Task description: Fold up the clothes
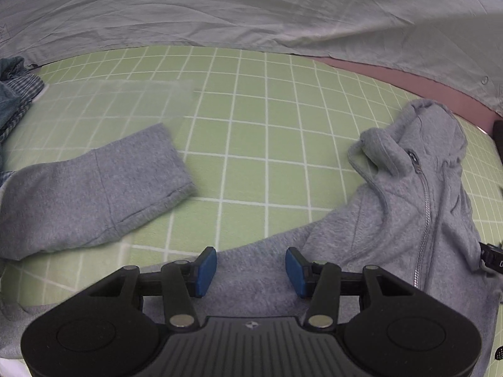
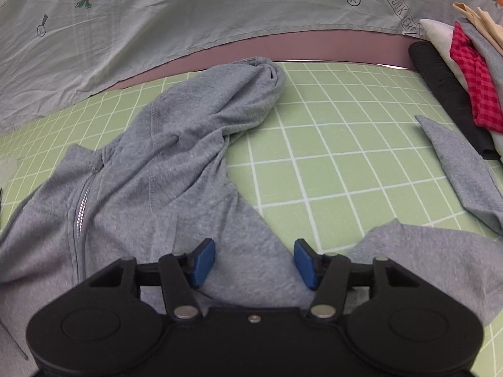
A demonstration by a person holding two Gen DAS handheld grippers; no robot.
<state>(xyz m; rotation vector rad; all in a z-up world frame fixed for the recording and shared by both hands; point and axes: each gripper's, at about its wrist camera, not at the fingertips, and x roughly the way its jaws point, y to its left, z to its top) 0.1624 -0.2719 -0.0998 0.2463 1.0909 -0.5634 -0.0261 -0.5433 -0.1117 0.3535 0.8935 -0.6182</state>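
A grey zip-up hoodie (image 1: pixel 408 207) lies spread on a green grid mat (image 1: pixel 251 119). Its zipper (image 1: pixel 422 220) runs up the right of the left wrist view, and one sleeve (image 1: pixel 94 188) lies to the left. My left gripper (image 1: pixel 251 270) is open with blue pads, just above the shoulder fabric. In the right wrist view the hoodie (image 2: pixel 176 163) shows its bunched hood (image 2: pixel 251 94) at the far end and the other sleeve (image 2: pixel 465 176) at the right. My right gripper (image 2: pixel 254 262) is open over the shoulder fabric, holding nothing.
A pale sheet (image 2: pixel 188 15) with carrot prints hangs behind the mat (image 2: pixel 345 144). A pile of clothes, black (image 2: pixel 446 94) and red checked (image 2: pixel 478 88), sits at the right. Blue checked cloth (image 1: pixel 15 100) lies at the far left. A clear plastic sheet (image 1: pixel 132 100) lies on the mat.
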